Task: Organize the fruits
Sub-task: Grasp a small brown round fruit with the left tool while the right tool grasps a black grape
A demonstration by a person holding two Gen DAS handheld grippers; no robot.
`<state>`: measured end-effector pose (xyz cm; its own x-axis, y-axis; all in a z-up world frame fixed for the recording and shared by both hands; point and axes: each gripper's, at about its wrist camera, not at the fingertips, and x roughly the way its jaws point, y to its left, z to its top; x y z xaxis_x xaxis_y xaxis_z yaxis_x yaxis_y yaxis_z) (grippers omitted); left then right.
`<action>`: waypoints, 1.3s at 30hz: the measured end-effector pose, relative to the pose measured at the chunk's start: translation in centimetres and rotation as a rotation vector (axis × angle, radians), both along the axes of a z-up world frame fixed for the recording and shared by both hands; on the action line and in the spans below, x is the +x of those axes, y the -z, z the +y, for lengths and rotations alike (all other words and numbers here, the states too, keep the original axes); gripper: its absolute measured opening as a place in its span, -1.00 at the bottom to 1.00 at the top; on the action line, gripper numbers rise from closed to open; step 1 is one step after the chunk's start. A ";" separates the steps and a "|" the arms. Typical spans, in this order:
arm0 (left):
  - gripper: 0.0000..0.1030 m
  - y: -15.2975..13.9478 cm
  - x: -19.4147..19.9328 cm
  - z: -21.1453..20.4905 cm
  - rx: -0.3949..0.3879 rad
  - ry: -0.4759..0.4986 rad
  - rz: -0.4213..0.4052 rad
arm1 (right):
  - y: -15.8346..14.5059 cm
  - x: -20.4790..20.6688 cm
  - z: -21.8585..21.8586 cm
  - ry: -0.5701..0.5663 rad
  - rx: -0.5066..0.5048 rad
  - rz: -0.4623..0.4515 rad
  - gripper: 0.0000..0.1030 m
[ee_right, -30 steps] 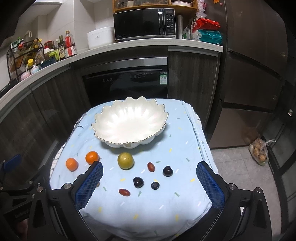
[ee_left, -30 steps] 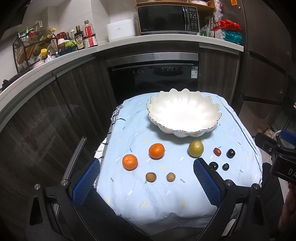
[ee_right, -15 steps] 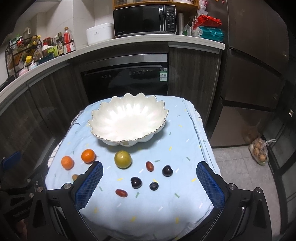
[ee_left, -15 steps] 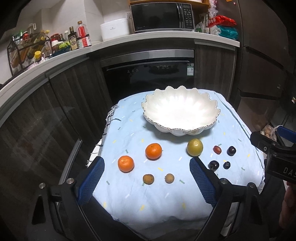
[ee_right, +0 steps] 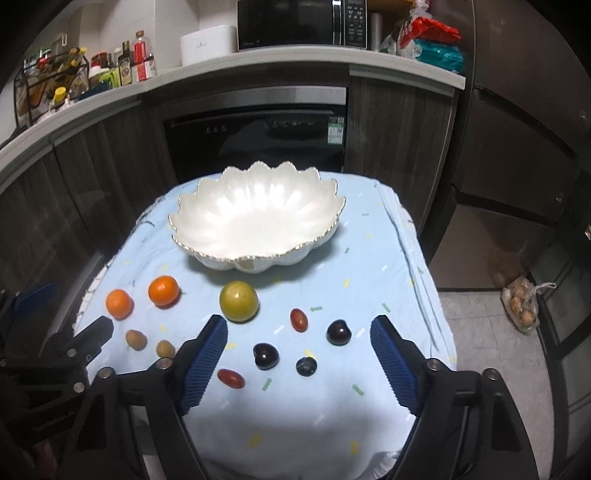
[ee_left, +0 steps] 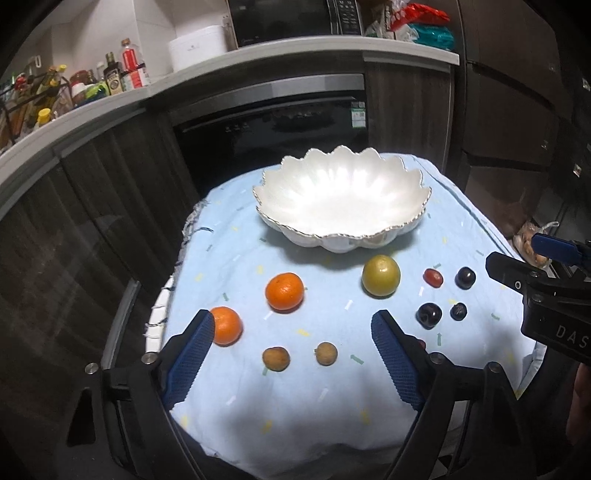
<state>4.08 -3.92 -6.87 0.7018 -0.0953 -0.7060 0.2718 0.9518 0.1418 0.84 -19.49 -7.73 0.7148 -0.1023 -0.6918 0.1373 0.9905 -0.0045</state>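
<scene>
A white scalloped bowl [ee_left: 341, 201] [ee_right: 255, 218] stands empty at the back of a small table under a pale blue cloth [ee_left: 295, 406]. In front of it lie two oranges [ee_left: 284, 291] [ee_left: 226, 326], a green-yellow fruit [ee_left: 381, 276] [ee_right: 239, 301], two small brown fruits [ee_left: 276, 358] [ee_left: 326, 353], dark plums [ee_right: 265, 355] [ee_right: 338, 332], a dark berry [ee_right: 306, 366] and two small red fruits [ee_right: 298, 319] [ee_right: 231, 377]. My left gripper [ee_left: 293, 332] hovers above the oranges and brown fruits, jaws closing with nothing pressed between them. My right gripper [ee_right: 297, 334] hangs over the dark fruits, jaws closing too, touching nothing.
Dark cabinets and a built-in oven [ee_right: 255, 136] stand close behind the table. The counter above holds a microwave [ee_right: 301, 22], a white pot and bottles [ee_right: 125, 66]. A bag [ee_right: 522, 304] lies on the tiled floor at the right, beside a tall dark fridge.
Both grippers have sunk toward the table and the fruits look larger. The blue pads of each gripper have drawn closer together.
</scene>
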 end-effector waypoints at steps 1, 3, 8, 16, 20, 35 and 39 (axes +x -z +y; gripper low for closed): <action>0.60 0.3 0.1 -0.1 0.000 0.004 0.003 | 0.3 0.2 0.0 -0.002 0.001 0.006 0.44; 0.50 1.2 0.5 -0.5 0.006 0.018 0.006 | 1.0 0.5 -0.2 -0.002 0.002 0.016 0.44; 0.35 3.1 0.9 -1.6 0.025 0.061 0.031 | 2.7 0.9 -0.6 0.006 -0.003 0.033 0.26; -0.19 6.4 2.1 -2.2 0.016 0.090 0.117 | 5.6 1.9 -1.6 0.009 0.023 0.113 0.02; -0.19 7.5 2.3 -2.4 0.021 0.095 0.141 | 6.5 2.3 -1.6 0.003 0.020 0.134 0.02; -0.40 10.2 3.6 -2.0 0.013 0.073 0.232 | 9.8 3.7 -1.6 -0.008 0.033 0.228 -0.34; -0.40 10.2 3.7 -1.9 0.008 0.070 0.234 | 10.3 3.9 -1.9 0.000 0.042 0.246 -0.41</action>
